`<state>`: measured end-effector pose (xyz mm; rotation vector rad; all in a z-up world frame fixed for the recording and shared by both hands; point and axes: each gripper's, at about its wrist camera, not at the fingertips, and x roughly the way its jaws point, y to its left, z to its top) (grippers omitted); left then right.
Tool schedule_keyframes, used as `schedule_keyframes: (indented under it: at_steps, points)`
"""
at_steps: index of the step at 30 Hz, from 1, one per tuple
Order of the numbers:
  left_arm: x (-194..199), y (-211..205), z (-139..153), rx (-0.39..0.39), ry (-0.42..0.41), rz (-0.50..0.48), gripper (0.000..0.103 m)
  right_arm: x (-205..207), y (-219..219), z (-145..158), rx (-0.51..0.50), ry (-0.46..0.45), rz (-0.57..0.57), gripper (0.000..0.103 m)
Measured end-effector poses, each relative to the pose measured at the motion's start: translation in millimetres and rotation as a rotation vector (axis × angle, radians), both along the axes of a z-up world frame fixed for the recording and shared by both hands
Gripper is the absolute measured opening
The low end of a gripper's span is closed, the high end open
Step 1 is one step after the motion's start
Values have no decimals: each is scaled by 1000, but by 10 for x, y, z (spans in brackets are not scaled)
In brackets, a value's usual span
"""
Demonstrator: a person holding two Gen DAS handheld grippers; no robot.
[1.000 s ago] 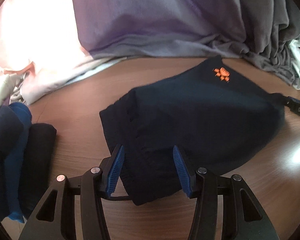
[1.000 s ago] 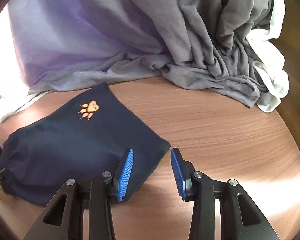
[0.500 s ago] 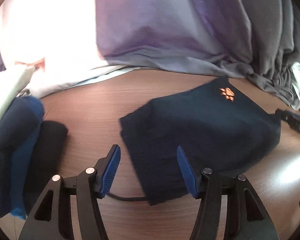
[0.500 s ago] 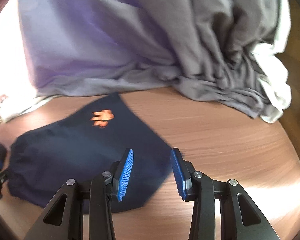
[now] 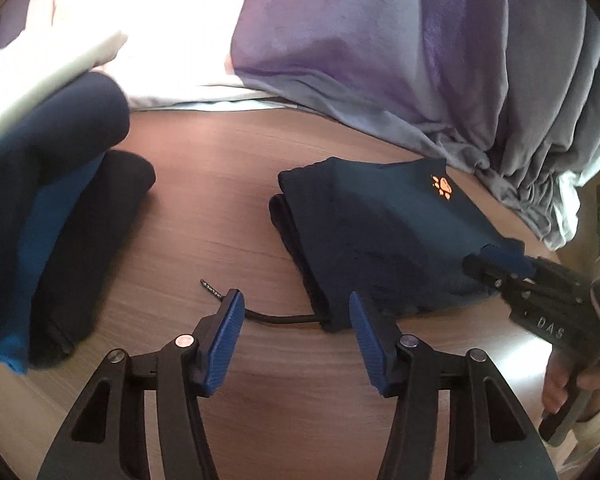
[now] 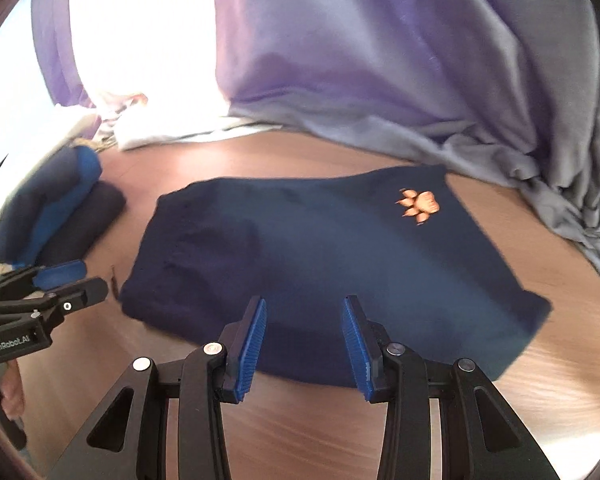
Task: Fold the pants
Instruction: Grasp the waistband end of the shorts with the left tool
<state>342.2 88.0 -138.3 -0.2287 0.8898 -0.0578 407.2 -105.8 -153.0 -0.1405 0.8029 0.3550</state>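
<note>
While both tongs stand clear of the cloth, read this moment as follows.

Left tongs (image 5: 296, 338): your blue pads stand partly apart with nothing between them; the jaws have just been closing a little from a slightly wider gap. They hang over bare table, just beside the waistband end of the pants, where a second ago they straddled that edge.

Right tongs (image 6: 304, 340): your pads are parted by a narrower, steady gap and grip nothing; the cloth lies below and beyond them, not pinched. They now sit over the middle of the pants' near edge, where a second ago they were at its right corner.

Pants (image 6: 332, 264): a dark navy folded packet, lying flat near the middle of the table, paw print (image 6: 420, 205) on top toward the far right corner. Stacked layers show at the left edge.

Drawcord (image 5: 260, 312): a black cord trails out from the waistband end across the wood, loose.

Table (image 6: 300, 420): wood grain, bare in front of both tongs.

Folded stack (image 5: 60, 232): dark and blue garments at the left, well apart from the pants.

Draped fabric (image 5: 400, 60): purple and grey cloth heaped along the far side.

Meaning for the task: folding looks essentially complete. You appear to be drawing back, or perhaps lining up to shift the packet toward the stack; the stray drawcord may need tucking.
</note>
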Motion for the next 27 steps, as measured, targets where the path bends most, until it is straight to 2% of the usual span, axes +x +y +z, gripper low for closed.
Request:
schedule_keyframes:
  at_steps: [7, 13, 17, 19, 20, 27]
  points:
    - [120, 62, 30, 15, -54, -23, 50, -47, 341, 32, -45, -23, 117, 40]
    - [292, 14, -9, 31, -67, -55, 50, 48, 138, 35, -49, -22, -5, 40]
    - [499, 45, -32, -9, -77, -39, 49, 183, -14, 69, -28, -25, -76, 40]
    - [609, 65, -52, -53, -73, -30, 42, 236, -26, 63, -38, -34, -89, 40]
    - [666, 80, -74, -76, -65, -27, 37, 270, -32, 55, -44, -40, -94, 40]
    - [896, 137, -285, -184, 8, 6, 32, 465, -44, -49, -32, -24, -102, 40]
